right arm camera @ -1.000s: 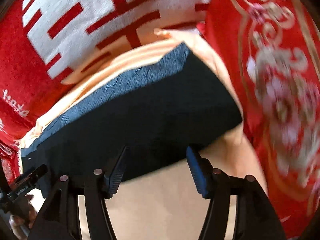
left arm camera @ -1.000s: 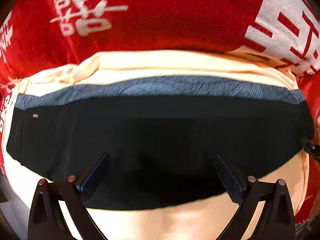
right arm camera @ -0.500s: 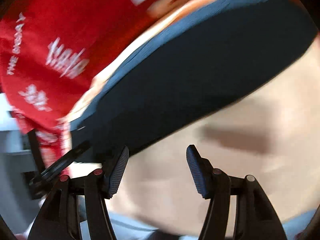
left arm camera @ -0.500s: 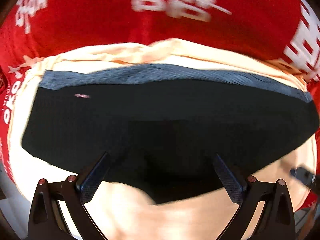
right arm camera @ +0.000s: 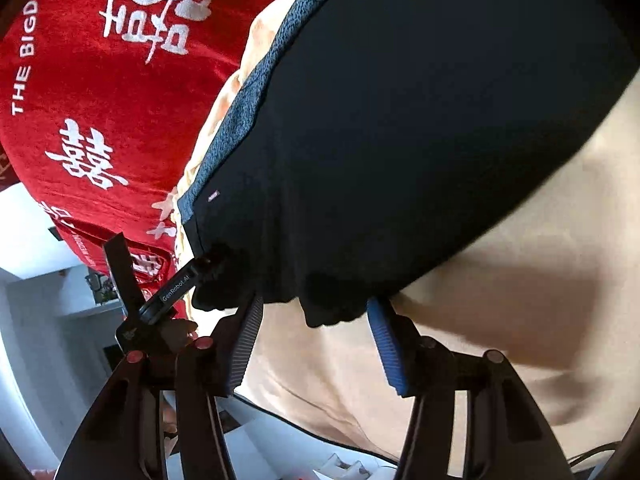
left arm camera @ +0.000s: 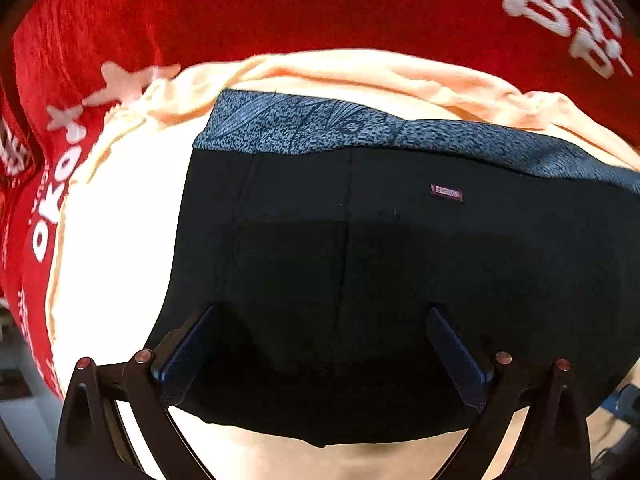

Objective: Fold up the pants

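Right hand-held gripper [right arm camera: 314,334], jaws just narrowing yet spread, straddles the black pants' [right arm camera: 420,140] hem.

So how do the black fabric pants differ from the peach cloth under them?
The black pants are dark with a patterned waistband; the peach cloth is pale, plain. The pants lie smooth on top; the cloth is rumpled along its far edge and spreads wider. Both lie over the red printed blanket.

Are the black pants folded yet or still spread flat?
Cannot tell for sure: the black pants lie flat as one wide panel on the peach cloth, grey waistband exposed.
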Demonstrator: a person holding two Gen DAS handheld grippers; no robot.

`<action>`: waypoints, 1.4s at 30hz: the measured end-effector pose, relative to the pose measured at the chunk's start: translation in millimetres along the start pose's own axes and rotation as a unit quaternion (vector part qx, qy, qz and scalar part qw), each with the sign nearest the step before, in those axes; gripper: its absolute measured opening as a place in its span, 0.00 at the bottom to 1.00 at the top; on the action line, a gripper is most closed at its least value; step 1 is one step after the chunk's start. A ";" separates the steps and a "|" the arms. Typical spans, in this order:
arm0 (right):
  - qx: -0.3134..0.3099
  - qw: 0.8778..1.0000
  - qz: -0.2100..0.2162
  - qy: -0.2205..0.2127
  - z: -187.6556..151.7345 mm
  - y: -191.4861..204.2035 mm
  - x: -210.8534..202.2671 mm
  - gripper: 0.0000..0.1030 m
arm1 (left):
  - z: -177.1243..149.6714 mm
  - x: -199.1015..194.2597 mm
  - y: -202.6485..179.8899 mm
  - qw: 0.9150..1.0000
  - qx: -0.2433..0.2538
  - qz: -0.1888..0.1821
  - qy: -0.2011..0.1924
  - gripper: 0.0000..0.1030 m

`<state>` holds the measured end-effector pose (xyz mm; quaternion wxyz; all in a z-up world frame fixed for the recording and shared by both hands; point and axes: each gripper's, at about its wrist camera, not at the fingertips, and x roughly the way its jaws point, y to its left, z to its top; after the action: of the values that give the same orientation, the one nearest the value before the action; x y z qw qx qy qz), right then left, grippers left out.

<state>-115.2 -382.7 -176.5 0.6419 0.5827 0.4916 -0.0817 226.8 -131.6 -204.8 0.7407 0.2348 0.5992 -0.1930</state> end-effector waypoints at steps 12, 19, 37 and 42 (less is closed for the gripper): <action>-0.006 0.997 -0.070 -0.017 1.3 2.8 5.4 0.07 | -15.8 3.5 19.9 0.998 0.039 -0.036 -0.021 1.00; -0.070 0.987 -0.140 -0.025 3.0 11.7 -53.3 0.37 | -18.8 -11.6 17.0 0.999 0.042 -0.020 -0.003 1.00; -0.218 0.945 -0.227 -0.090 182.6 58.4 -163.2 0.28 | 6.9 -57.0 -129.0 0.989 0.096 -0.104 -0.036 1.00; -0.218 0.958 -0.188 0.010 212.1 56.9 -88.8 0.28 | 53.3 -46.6 -154.5 0.989 0.065 -0.123 -0.049 1.00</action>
<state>-7.6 -582.5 -108.5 0.7213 0.3268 0.6047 -0.0854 172.0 -288.2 -168.1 0.7230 0.1969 0.5726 -0.3325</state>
